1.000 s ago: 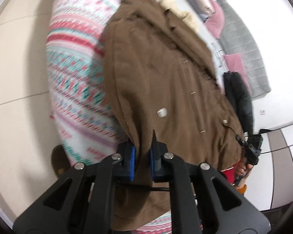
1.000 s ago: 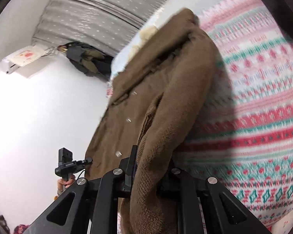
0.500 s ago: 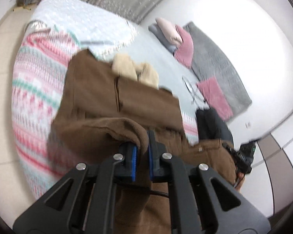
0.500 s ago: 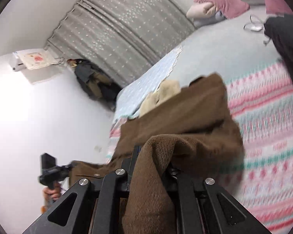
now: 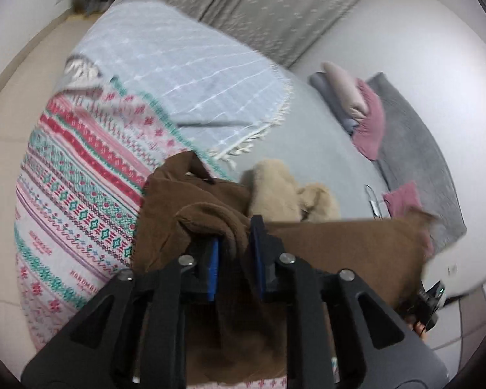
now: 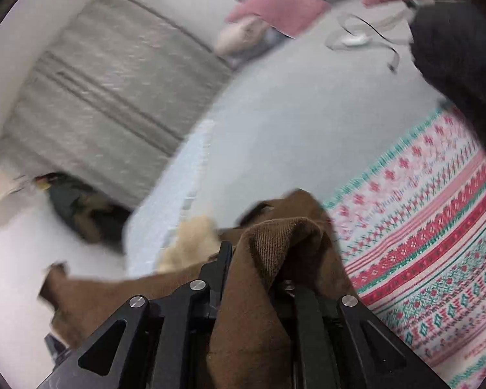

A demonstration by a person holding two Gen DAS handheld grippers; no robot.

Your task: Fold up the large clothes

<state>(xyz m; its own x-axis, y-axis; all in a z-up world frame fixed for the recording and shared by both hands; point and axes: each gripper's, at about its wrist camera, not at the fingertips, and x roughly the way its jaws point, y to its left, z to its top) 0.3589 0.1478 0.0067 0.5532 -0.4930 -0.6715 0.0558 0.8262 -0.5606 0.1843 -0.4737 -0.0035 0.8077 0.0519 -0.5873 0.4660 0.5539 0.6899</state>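
A brown coat (image 5: 340, 246) with a cream fleece lining (image 5: 282, 188) lies across a bed. Its lower part is lifted and stretched between my two grippers, over the collar end. My left gripper (image 5: 235, 259) has a thick fold of the brown fabric between its blue pads, and its jaws are opening. In the right wrist view the brown coat (image 6: 120, 295) drapes over my right gripper (image 6: 257, 269) and hides its right finger. Those jaws are opening too, with fabric still bunched between them. The cream lining (image 6: 194, 243) shows just beyond.
Under the coat lies a pink, red and teal patterned blanket (image 5: 81, 201), with a pale blue fringed throw (image 5: 184, 74) beyond it. Pillows (image 5: 366, 113) lie at the bed's head. A black garment (image 6: 453, 48) and a white cable (image 6: 353, 39) rest on the grey sheet.
Both grippers have carried the coat's hem up and forward over its body towards the collar, folding it. The views swung up to show the far bed and curtain. Both jaws stand slightly wider.
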